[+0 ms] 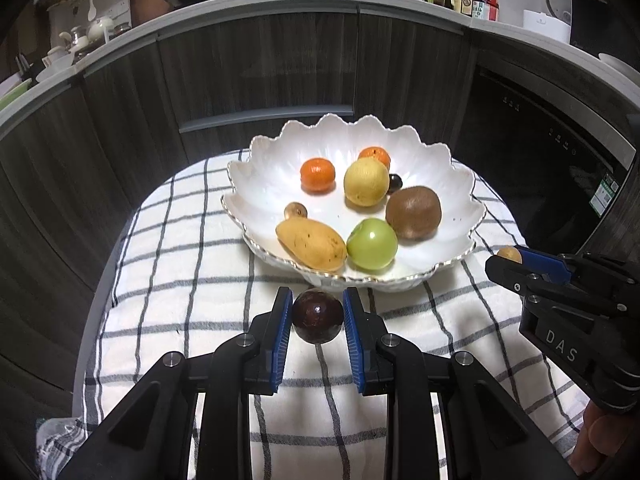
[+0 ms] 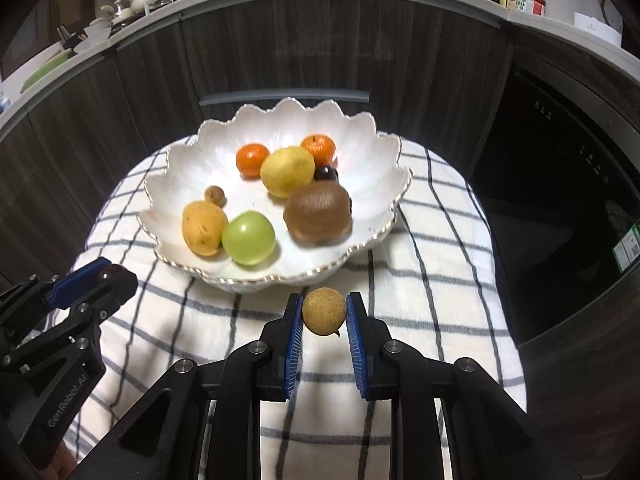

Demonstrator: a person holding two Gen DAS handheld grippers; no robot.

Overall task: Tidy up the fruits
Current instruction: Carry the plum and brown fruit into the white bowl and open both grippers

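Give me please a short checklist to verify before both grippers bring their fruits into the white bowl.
1. Left gripper holds the dark round fruit between both pads: ok.
2. Right gripper holds the small tan fruit between both pads: ok.
3. Free space in the white bowl for two more: ok, the left rear part is bare.
4. The two grippers are apart from each other: ok.
5. Both fruits are higher than the bowl rim: cannot tell.
6. Fruits in the bowl are at rest: cannot tell; the kiwi looks a little blurred.
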